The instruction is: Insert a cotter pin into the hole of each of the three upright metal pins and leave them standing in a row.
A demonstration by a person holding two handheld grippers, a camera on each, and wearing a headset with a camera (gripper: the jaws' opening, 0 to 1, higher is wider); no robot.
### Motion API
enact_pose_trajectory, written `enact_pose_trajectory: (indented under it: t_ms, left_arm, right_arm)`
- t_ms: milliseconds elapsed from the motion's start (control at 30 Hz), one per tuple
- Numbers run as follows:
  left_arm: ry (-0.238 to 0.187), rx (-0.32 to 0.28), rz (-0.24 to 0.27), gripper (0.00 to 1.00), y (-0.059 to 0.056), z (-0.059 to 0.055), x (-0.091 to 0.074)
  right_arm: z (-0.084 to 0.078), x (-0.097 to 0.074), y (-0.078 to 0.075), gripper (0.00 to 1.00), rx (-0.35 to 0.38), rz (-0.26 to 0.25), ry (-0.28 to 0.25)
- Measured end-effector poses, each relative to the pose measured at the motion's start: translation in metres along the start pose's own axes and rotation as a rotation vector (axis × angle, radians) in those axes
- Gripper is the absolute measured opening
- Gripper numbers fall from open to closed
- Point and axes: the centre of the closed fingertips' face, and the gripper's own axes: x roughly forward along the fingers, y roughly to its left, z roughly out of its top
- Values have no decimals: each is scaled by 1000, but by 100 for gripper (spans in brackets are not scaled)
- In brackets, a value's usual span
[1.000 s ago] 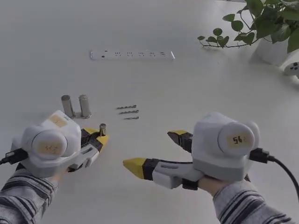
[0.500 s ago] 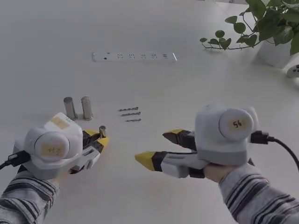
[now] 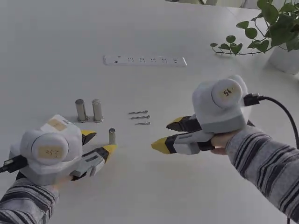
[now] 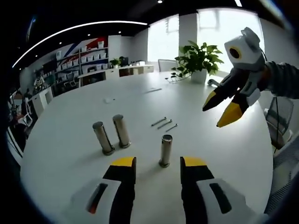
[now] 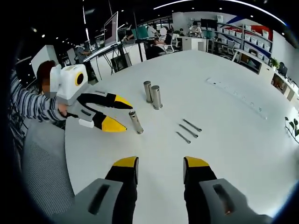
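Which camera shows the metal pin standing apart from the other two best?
Left gripper view: the lone pin stands upright, large and unblocked, just beyond the open jaws. Head and right gripper views show it smaller, beside the left gripper.

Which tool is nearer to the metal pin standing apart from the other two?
Left. The left tool has the lone metal pin just before its open jaws; the right tool is farther, on its other side.
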Motion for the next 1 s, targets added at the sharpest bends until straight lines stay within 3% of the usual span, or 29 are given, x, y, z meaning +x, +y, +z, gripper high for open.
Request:
enact_pose_trajectory:
  t_ms: [67, 233, 533, 667, 1000]
  left_arm:
    - [-3, -5, 17, 39, 2, 1, -6]
    - [13, -97, 46, 49, 6, -2, -22]
    - [22, -81, 100, 61, 15, -8, -43]
    - [30, -77, 143, 62, 20, -12, -57]
    - [32, -106, 173, 61, 25, -18, -74]
  right_arm:
    - [4, 4, -4, 32, -29, 10, 17]
    - [12, 12, -15, 26, -86, 31, 52]
    - [14, 37, -25, 17, -193, 53, 118]
    - [14, 47, -30, 14, -226, 51, 138]
    - [9, 67, -38, 6, -273, 76, 183]
